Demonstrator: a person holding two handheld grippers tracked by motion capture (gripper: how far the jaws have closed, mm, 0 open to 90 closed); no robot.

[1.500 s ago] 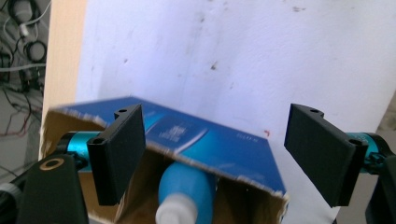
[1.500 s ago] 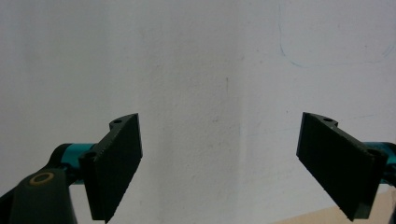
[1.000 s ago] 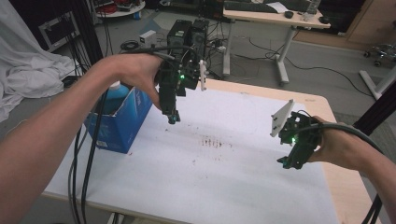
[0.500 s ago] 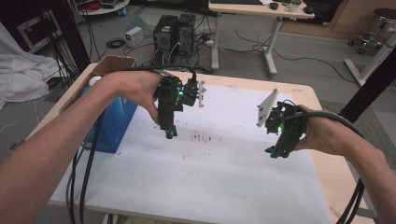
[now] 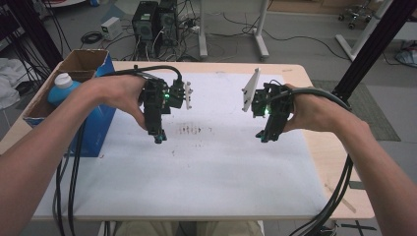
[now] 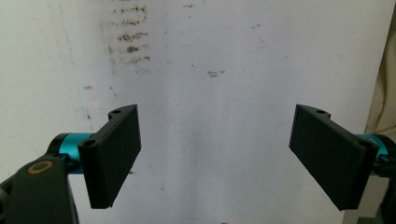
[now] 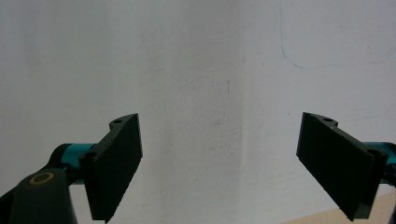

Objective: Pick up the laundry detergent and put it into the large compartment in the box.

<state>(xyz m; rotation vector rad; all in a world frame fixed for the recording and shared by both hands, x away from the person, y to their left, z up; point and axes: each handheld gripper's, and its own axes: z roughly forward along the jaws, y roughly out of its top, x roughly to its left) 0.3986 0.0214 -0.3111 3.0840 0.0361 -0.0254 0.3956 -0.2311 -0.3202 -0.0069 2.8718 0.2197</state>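
A: While both hands hover above the white sheet (image 5: 216, 167) covering the tabletop (image 5: 322, 162), list the tools.

B: Item one, left claw (image 5: 158, 139): pointed down, jaws spread wide, nothing between them. In the left gripper view, bare sheet with brown smudges (image 6: 128, 42) shows past the jaws. Item two, right claw (image 5: 265, 138): likewise wide open and empty, held over plain sheet to the right.

A: And goods within reach?

B: Item three, blue box (image 5: 91, 125) at the left edge of the tabletop, open at the top, with a white-capped blue bottle (image 5: 62, 86) upright inside. It is the nearest thing to the left claw, yet apart from it.

A: Why the open jaws?

B: Probably readiness: both tools are held level, well apart, over clear sheet, so either can go for the bottle without fouling the other.
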